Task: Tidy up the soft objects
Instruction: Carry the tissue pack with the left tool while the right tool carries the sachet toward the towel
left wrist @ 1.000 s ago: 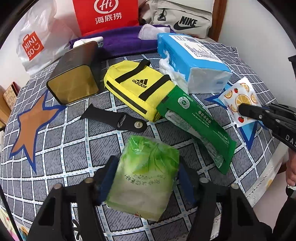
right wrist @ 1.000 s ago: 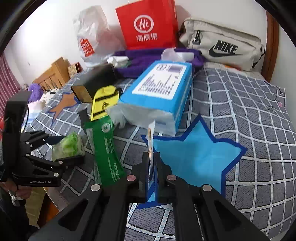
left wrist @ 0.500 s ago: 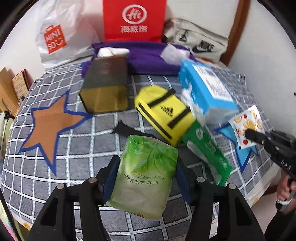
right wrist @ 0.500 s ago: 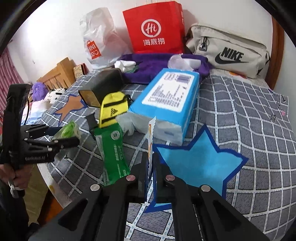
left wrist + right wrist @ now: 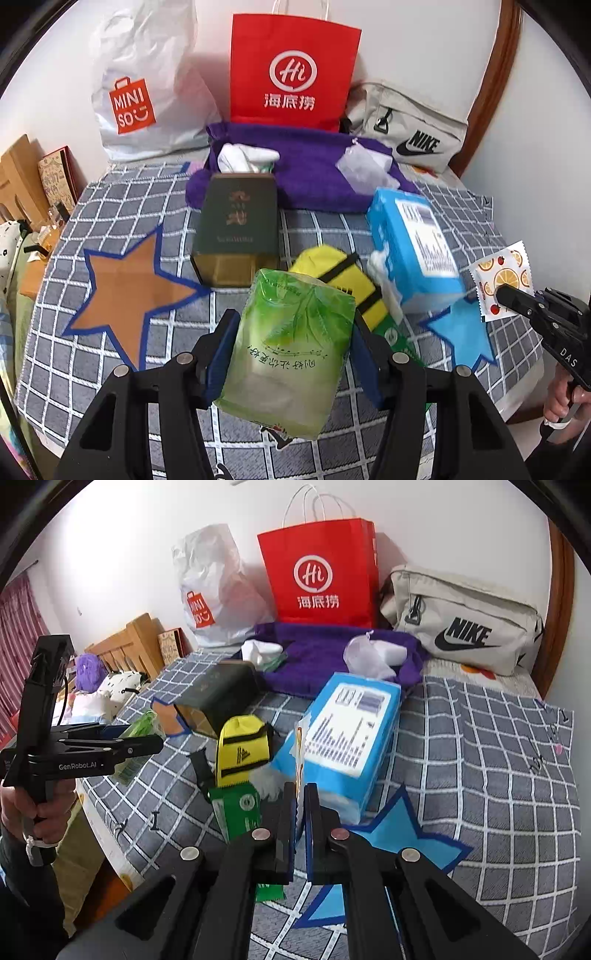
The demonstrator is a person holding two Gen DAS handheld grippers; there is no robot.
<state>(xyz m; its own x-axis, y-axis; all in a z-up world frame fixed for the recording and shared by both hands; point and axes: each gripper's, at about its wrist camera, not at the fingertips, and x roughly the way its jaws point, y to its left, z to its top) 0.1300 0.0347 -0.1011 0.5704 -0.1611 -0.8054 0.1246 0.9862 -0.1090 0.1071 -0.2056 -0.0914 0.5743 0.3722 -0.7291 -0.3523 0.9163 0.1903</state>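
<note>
A green soft tissue pack [image 5: 291, 347] hangs above the bed, and my left gripper [image 5: 293, 319] is shut on its two sides. From the right wrist view the same gripper [image 5: 144, 734] shows at the left with the green pack [image 5: 138, 725] in it. My right gripper [image 5: 300, 788] is shut on a thin orange-print sachet [image 5: 298, 746], seen edge-on. In the left wrist view that sachet [image 5: 502, 280] is held up at the right by the right gripper [image 5: 509, 290].
On the checked bedcover [image 5: 110, 362] lie a blue tissue pack [image 5: 413, 251], a yellow pouch [image 5: 343, 280], a green wipes pack [image 5: 236, 808] and a dark box [image 5: 236, 221]. A purple towel [image 5: 314, 173], a red bag [image 5: 291, 70], a white bag [image 5: 147, 85] and a beige bag [image 5: 410, 133] line the wall.
Both grippers have risen off the bedcover, each still holding its pack. The left one has also rolled and now faces the bags at the wall.
</note>
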